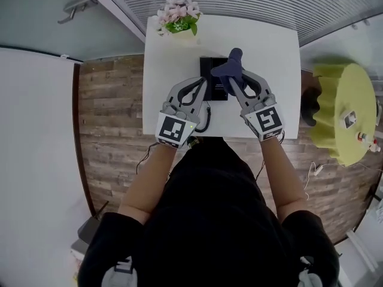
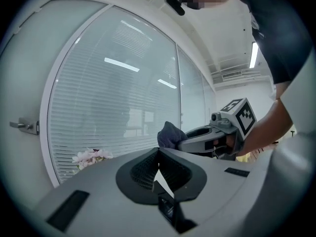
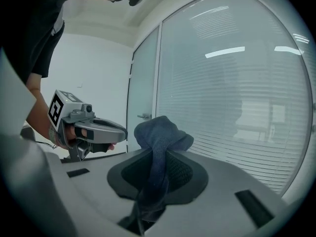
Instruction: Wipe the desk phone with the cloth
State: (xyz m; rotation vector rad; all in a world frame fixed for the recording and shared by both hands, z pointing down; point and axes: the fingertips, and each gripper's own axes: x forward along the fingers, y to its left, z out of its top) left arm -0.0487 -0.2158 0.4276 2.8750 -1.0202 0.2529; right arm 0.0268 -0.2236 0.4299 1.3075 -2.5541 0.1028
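Right gripper view: right gripper [image 3: 157,153] pinches bunched, soft navy cloth [image 3: 161,131].

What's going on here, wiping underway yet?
A person holds a tool in each hand over a white table. The right tool is shut on a dark blue cloth, held above the black desk phone. The left tool, shut and empty, is at the phone's left edge. Whether the cloth touches the phone can't be told.
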